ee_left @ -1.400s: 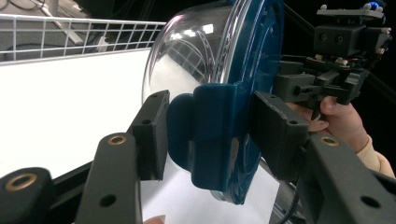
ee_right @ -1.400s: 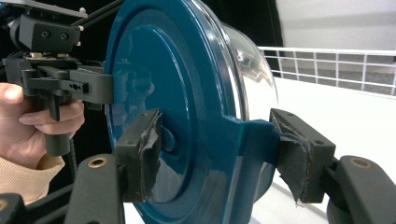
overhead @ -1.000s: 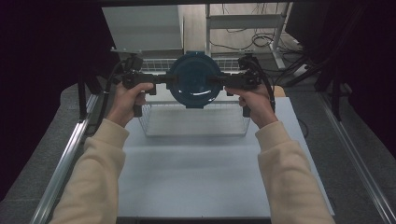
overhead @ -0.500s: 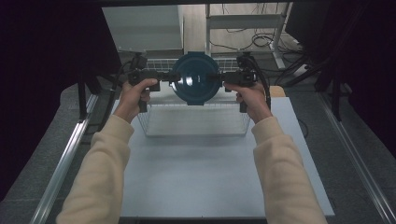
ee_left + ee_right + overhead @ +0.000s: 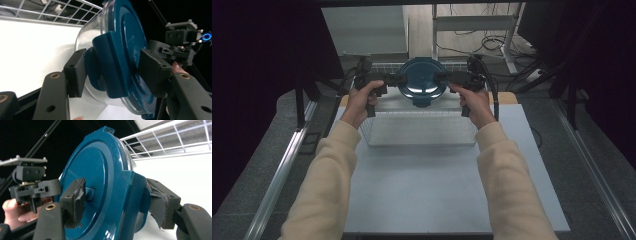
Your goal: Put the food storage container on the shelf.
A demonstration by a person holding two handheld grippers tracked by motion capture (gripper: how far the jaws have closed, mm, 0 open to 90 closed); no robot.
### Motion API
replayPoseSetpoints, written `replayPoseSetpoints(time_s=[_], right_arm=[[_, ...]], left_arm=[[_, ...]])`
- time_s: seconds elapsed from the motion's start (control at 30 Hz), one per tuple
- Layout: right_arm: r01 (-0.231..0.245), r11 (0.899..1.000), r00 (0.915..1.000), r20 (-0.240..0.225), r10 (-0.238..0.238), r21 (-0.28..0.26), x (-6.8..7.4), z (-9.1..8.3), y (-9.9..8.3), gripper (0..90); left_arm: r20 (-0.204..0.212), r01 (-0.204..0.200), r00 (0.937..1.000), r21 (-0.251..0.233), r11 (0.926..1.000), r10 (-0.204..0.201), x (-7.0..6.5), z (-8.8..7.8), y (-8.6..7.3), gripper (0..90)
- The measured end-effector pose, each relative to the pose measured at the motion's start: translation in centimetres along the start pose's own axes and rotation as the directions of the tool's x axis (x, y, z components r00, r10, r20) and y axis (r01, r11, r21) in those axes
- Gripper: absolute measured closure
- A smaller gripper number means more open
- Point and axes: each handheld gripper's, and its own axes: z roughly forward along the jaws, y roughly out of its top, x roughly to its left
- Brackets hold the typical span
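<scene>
A blue-lidded container (image 5: 422,82), a clear bowl capped with a dark teal lid, sits in the upper centre of the high view, held between 2 hand-held grippers above the far edge of a white wire basket (image 5: 419,131). The basket stands on a pale table (image 5: 422,190) in the middle of that frame.

The left gripper (image 5: 384,80), at centre left of the high view, reaches in from the container's left edge. In the left gripper view its jaws straddle the lid's side latch (image 5: 105,65) and rim at centre frame; they have just been opening, and whether the pads press on the lid cannot be told from the frames.

The right gripper (image 5: 452,77), at centre right of the high view, comes in from the container's right edge. In the right gripper view its worn pads (image 5: 76,197) pinch the lid's rim, 1 on the lid's flat top and 1 behind the latch tab, with the jaws drawn close on it.

The person's cream sleeves (image 5: 327,175) rise from the bottom of the high view. Basket wires cross the upper left of the left gripper view and the upper right of the right gripper view.
</scene>
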Motion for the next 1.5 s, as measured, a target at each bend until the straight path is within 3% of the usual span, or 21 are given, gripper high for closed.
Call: replayPoseSetpoints(time_s=[0.2,0.27,0.4,0.43,0.47,0.53,0.57,0.7,0.8,0.93,0.97,1.03,1.1,1.17,1.27,1.37,1.4,1.47,1.5], right_arm=[[-0.093,0.996,0.9954,0.025,0.093,-0.013,-0.7,0.6,0.0,35.1],[-0.109,0.994,0.9933,0.037,0.110,-0.020,-0.9,0.8,0.0,35.1],[-0.097,0.995,0.9946,0.033,0.098,-0.032,-0.9,0.7,-0.1,34.9],[-0.091,0.995,0.9950,0.038,0.092,-0.032,-0.8,0.7,-0.1,34.3],[-0.078,0.996,0.9957,0.047,0.080,-0.035,-0.7,0.6,-0.2,32.6],[-0.018,0.998,0.9951,0.097,0.023,-0.056,0.0,0.4,-0.3,23.0],[0.003,0.998,0.9937,0.112,0.005,-0.070,0.4,0.1,-0.4,19.3],[0.053,0.997,0.9921,0.117,-0.046,-0.060,1.5,-1.1,-1.0,11.7],[0.167,0.985,0.9735,0.167,-0.156,-0.051,2.3,-2.6,-2.3,10.7],[0.293,0.956,0.9415,0.182,-0.283,-0.029,3.0,-5.1,-4.9,11.2],[0.321,0.947,0.9328,0.180,-0.312,-0.021,3.0,-5.7,-5.7,11.2],[0.361,0.932,0.9198,0.171,-0.353,-0.019,3.0,-6.8,-7.2,11.6],[0.381,0.925,0.9129,0.162,-0.375,-0.006,2.7,-8.0,-8.9,11.7],[0.391,0.920,0.9080,0.167,-0.384,-0.008,2.3,-9.1,-10.7,12.0],[0.398,0.917,0.9040,0.172,-0.391,-0.006,1.7,-10.6,-13.2,12.5],[0.426,0.904,0.8921,0.170,-0.419,-0.009,1.2,-12.2,-15.5,13.4],[0.436,0.900,0.8876,0.168,-0.429,-0.006,1.1,-12.7,-16.2,13.7],[0.471,0.882,0.8695,0.173,-0.462,-0.007,0.8,-13.7,-17.5,15.1],[0.481,0.877,0.8639,0.175,-0.472,-0.007,0.5,-14.1,-18.0,15.6]], left_arm=[[0.030,0.081,0.9963,-0.013,0.9966,-0.080,1.4,0.8,0.0,38.9],[0.043,0.083,0.9957,-0.019,0.9963,-0.082,1.7,1.0,-0.1,38.1],[0.043,0.075,0.9964,-0.027,0.9968,-0.074,1.7,1.0,-0.2,37.8],[0.031,0.064,0.9975,-0.034,0.9974,-0.063,1.6,1.0,-0.2,36.8],[-0.011,0.037,0.9992,-0.052,0.9980,-0.038,1.3,0.9,-0.2,34.6],[-0.061,0.011,0.9980,-0.086,0.9962,-0.017,0.9,0.4,-0.2,30.7],[-0.065,0.007,0.9978,-0.097,0.9952,-0.013,0.7,0.1,-0.2,27.4],[-0.120,-0.098,0.9893,-0.118,0.9882,0.083,-1.2,-1.6,-0.7,22.1],[-0.123,-0.173,0.9798,-0.127,0.9767,0.158,-2.9,-3.3,-2.0,21.7],[-0.118,-0.265,0.9603,-0.104,0.9585,0.253,-4.8,-5.7,-5.1,21.2],[-0.111,-0.273,0.9587,-0.098,0.9571,0.262,-5.0,-6.0,-5.8,21.1],[-0.100,-0.305,0.9496,-0.078,0.9491,0.297,-5.6,-6.7,-7.8,21.0],[-0.099,-0.331,0.9407,-0.053,0.9423,0.325,-5.9,-7.2,-9.9,20.9],[-0.099,-0.343,0.9359,-0.040,0.9384,0.338,-5.9,-7.8,-12.0,20.9],[-0.107,-0.337,0.9365,-0.013,0.9414,0.334,-5.5,-8.5,-15.2,20.8],[-0.127,-0.331,0.9351,0.021,0.9434,0.331,-4.8,-8.8,-17.8,20.9],[-0.148,-0.338,0.9285,0.045,0.9401,0.341,-4.5,-8.8,-18.9,20.9],[-0.183,-0.348,0.9168,0.071,0.9349,0.355,-4.1,-8.9,-20.3,20.8],[-0.196,-0.341,0.9155,0.084,0.9362,0.351,-3.7,-8.9,-21.3,20.8]])
